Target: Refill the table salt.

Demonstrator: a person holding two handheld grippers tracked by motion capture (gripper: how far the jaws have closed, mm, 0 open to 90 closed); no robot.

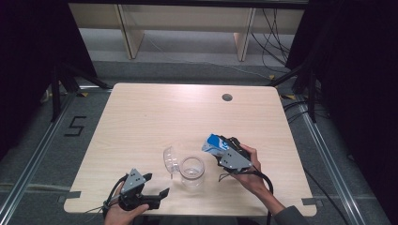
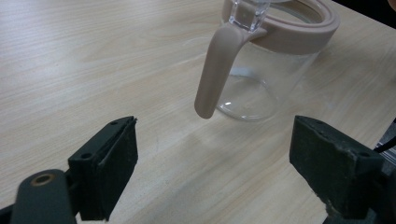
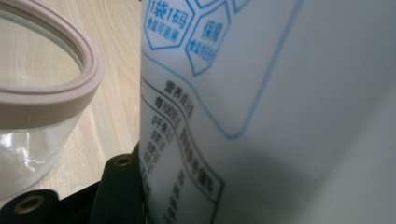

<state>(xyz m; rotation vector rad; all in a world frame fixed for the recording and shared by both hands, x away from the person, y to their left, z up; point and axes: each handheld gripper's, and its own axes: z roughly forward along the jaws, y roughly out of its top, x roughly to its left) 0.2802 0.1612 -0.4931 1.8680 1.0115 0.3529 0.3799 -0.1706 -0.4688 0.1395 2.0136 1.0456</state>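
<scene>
Blue-and-white packet, clear jar with beige rim, pale wood table.

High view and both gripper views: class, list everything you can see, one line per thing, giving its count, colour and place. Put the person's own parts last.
Table: one, light wood, centre of the high view.
Cable hole: one, dark, far right part of the table top.
Glass jar: one, clear with a beige rim, near middle of the table, upright.
Jar lid: one, clear, flipped open at the jar's left.
Packet: one, white and blue with printed text, held above the table just right of the jar.
Left gripper: one, black, jaws apart, near table edge, left of the jar.
Right gripper: one, black, closed on the packet.
Hands: two, at the near edge.
</scene>
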